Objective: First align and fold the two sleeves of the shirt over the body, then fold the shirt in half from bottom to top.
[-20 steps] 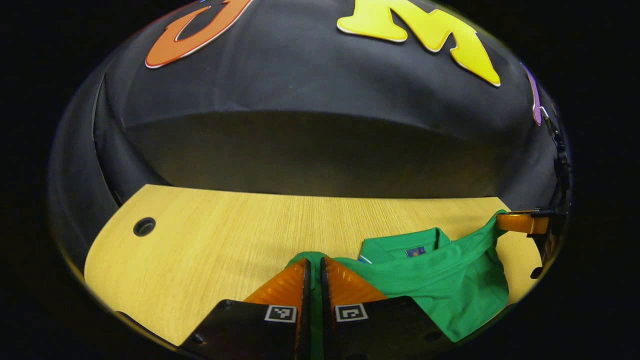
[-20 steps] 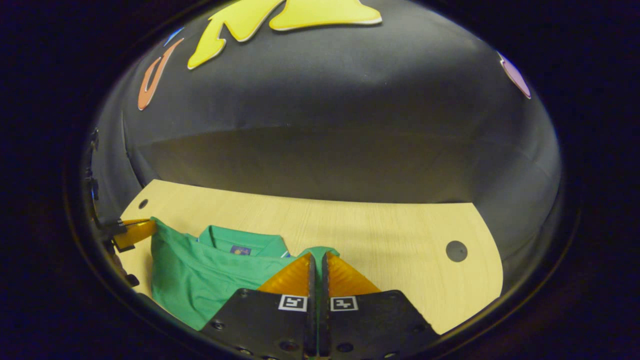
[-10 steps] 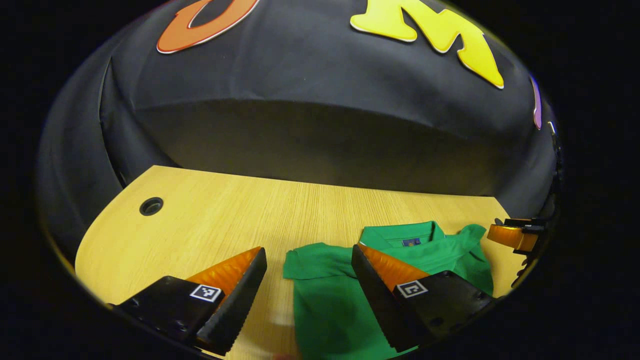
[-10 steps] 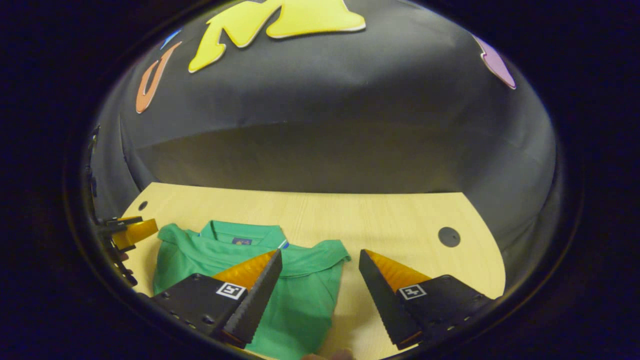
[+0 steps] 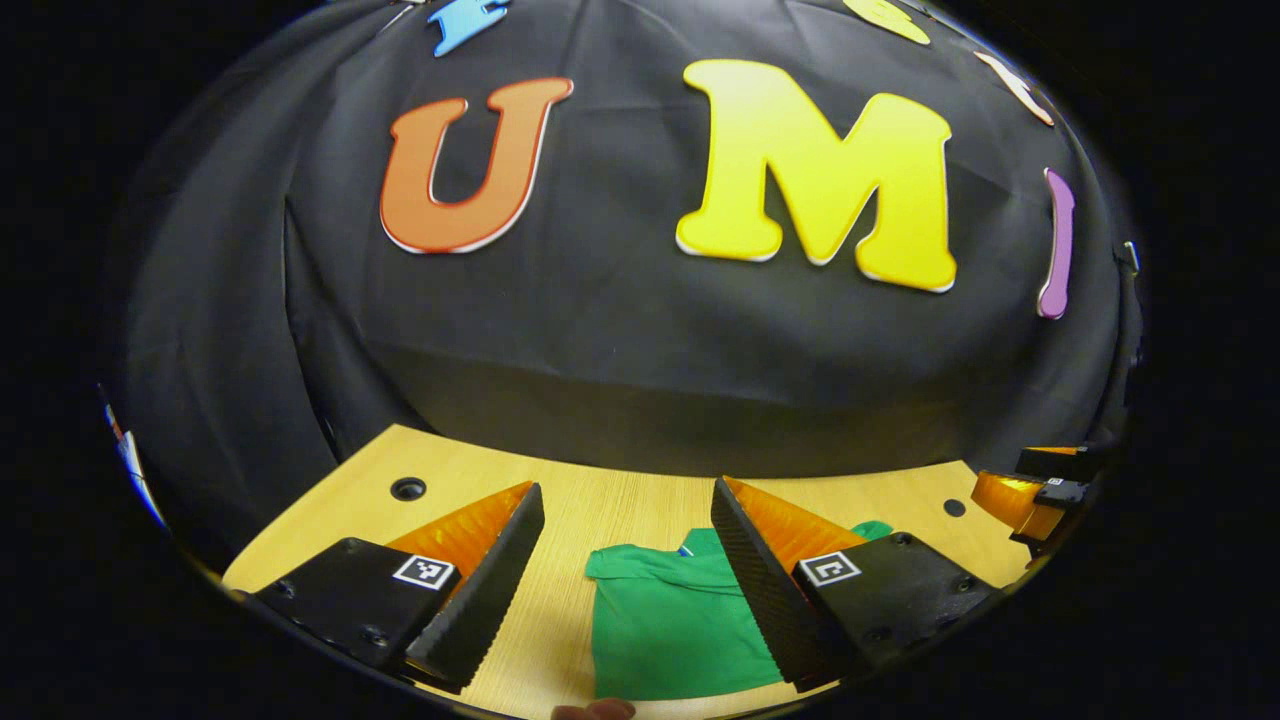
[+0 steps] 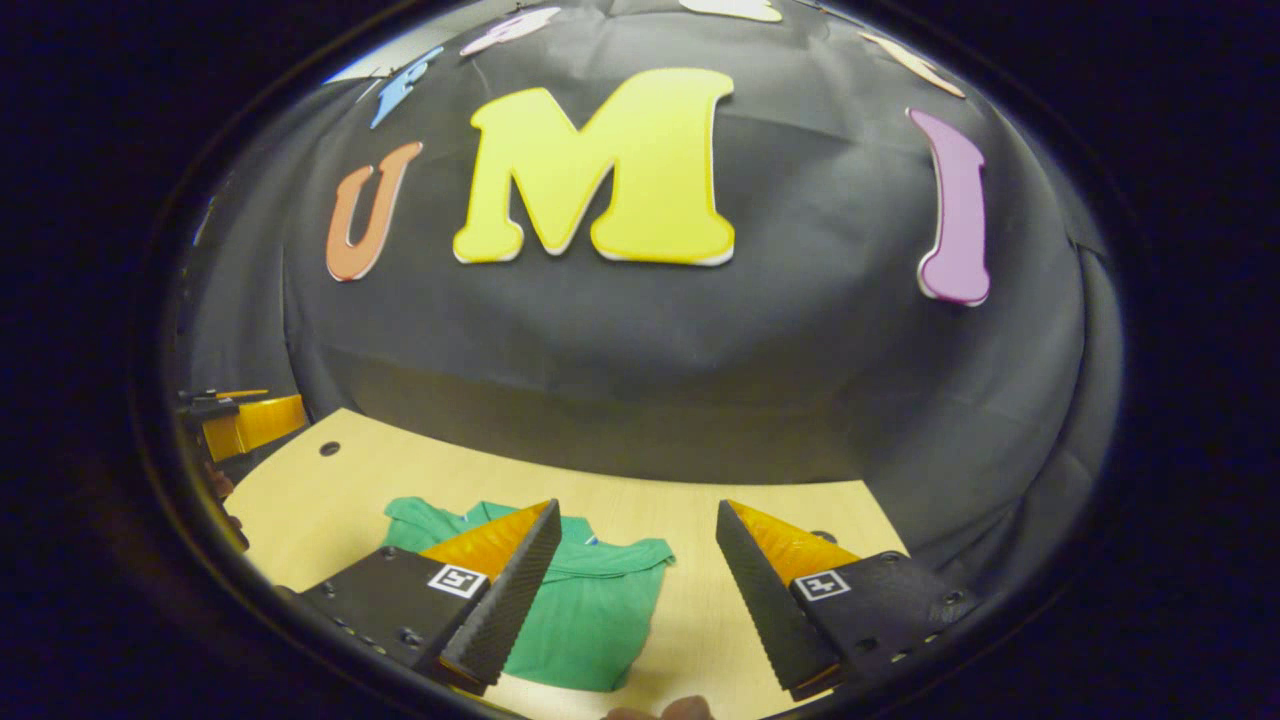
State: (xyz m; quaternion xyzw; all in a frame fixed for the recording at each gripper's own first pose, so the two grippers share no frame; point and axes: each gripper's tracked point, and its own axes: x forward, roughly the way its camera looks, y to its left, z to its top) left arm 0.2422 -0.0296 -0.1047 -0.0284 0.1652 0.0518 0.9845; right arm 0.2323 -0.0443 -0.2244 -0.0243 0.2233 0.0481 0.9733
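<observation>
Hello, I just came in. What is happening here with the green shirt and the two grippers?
A person is folding a green shirt on a wooden table with two handheld grippers. Right now the shirt lies folded into a compact shape on the table, with its collar on the far side. Neither gripper holds it: the left gripper and the right gripper both have their jaws wide apart, above the shirt.

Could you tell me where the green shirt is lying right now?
The shirt lies folded on the wooden table, low in the left gripper view between the open left tool's fingers.
</observation>
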